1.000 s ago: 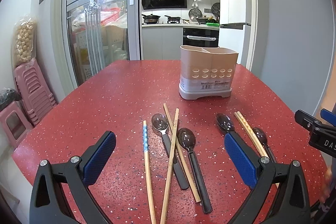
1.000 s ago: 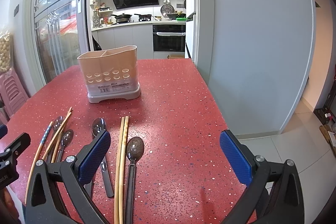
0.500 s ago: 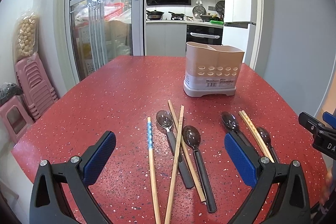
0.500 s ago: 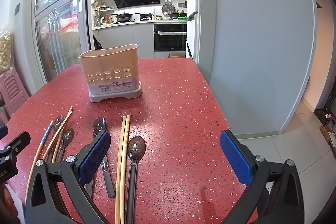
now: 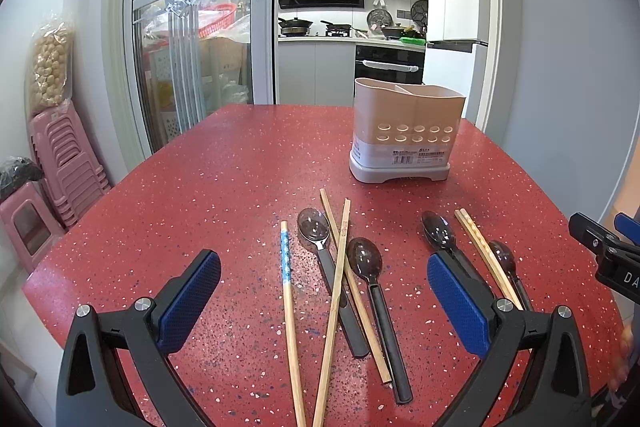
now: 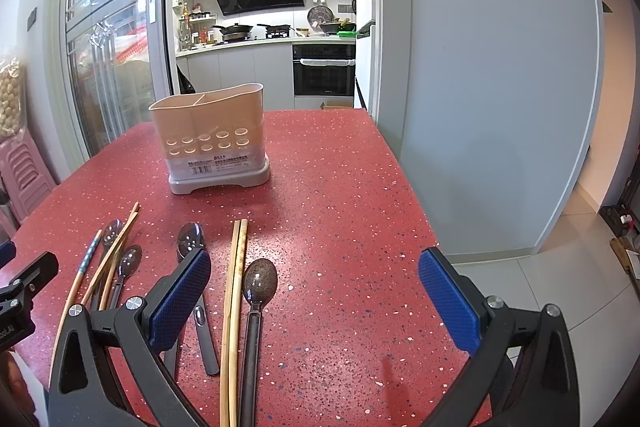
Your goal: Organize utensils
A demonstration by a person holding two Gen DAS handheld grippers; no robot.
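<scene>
Stacked pink stools (image 5: 66,163) stand left of the red table (image 5: 200,187); an oven (image 6: 324,71) sits beyond.

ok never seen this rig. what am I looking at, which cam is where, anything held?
No robot arm: a person holds a two-finger tool in each hand, with a fisheye camera on each looking forward along its fingers. One picture is from the left tongs, the other from the right tongs. Both are open, blue pads wide apart, holding nothing. On the red speckled table lie loose chopsticks and dark spoons; one chopstick has a blue patterned end. Behind them stands a beige divided utensil holder, apparently empty so far.
</scene>
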